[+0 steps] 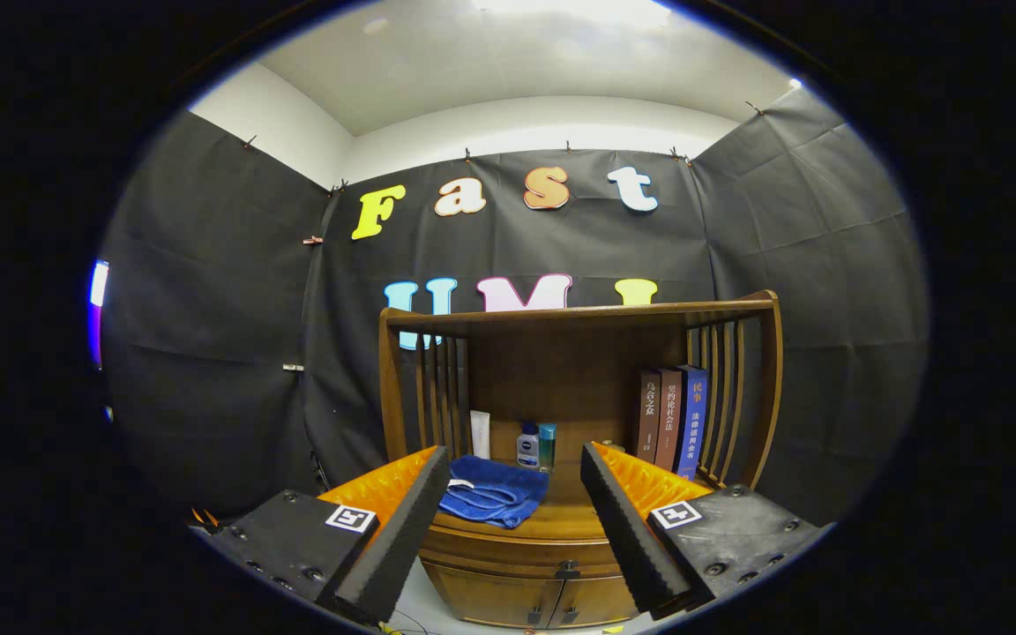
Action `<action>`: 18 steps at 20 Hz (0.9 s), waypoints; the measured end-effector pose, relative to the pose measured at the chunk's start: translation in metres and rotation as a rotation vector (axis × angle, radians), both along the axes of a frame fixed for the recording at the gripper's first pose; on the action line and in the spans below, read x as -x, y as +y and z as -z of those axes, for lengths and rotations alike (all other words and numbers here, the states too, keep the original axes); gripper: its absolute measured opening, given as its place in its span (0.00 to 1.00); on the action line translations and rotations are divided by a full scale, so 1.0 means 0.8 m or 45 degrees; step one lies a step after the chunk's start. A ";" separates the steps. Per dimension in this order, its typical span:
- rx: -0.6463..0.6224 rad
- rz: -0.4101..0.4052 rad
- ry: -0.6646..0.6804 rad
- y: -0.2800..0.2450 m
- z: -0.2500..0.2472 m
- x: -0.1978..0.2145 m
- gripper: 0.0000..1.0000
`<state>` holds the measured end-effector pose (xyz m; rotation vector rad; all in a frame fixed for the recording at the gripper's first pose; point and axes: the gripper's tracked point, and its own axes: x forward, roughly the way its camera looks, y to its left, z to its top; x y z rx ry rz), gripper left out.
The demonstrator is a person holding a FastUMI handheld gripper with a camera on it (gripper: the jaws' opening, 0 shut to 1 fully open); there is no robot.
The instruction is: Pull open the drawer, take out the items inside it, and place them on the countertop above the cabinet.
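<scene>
Item 1, nearest: hand-held gripper (515, 494), fingers standing spread wide apart, pinching nothing, hovering in front of and slightly above the cabinet; a square black-and-white marker is sitting on each finger base.

Item 2, between and just beyond the fingers: wooden cabinet (517, 564) with its drawer (508, 549) showing as a curved front band directly under the surface, looking fully closed. Small dark handles (567, 571) are sitting at the centre, below the drawer band, where two lower doors seem to meet; whether one of them belongs to the drawer cannot be told.

Item 3, on the surface (561, 520): blue towel (490, 489) lying folded and rumpled near the left finger, a white tag showing at its near left corner.

Item 4, farther back against the wooden rear panel: white tube (480, 434) standing upright at the left; small clear bottle with blue cap (526, 445) and slim teal bottle (547, 445) standing just beside each other.

Item 5, far right, against the slatted side rail: three books (671, 419) standing upright, two brown and one blue.

Progress judgement: task appears to be at its very start. Drawer is not yet pulled open, its contents are hidden, and nothing is being carried. Remaining: reaching a handle, pulling, lifting out the items, setting them on the surface.

Writing: book spines are bearing Chinese characters, too small to read with confidence. Clear bottle is carrying a blue label, illegible here. Tube shows no readable print.
</scene>
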<state>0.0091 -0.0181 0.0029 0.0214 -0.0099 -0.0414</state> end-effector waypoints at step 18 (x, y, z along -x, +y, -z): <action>0.009 0.102 0.051 -0.036 0.035 -0.016 0.99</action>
